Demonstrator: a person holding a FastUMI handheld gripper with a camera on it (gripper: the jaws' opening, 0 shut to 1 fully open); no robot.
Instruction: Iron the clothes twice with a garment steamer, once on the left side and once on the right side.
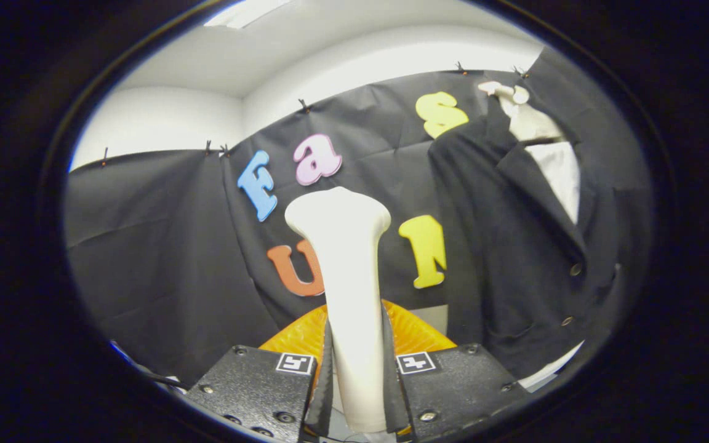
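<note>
A white garment steamer (348,277) stands upright between my fingers, its wide head at the top. My gripper (357,375) is shut on its handle, one finger pressing each side. To the right of the steamer hangs a dark jacket (527,246) with buttons, over a white shirt (560,169) on a pale mannequin neck (524,114). The jacket hangs beyond and right of the steamer head, apart from it.
An orange ribbed plate or stand (410,332) lies just behind the steamer's handle, beyond the fingers. Black cloth (157,246) walls the booth to the left and behind. A white wall and ceiling rise above the cloth.
</note>
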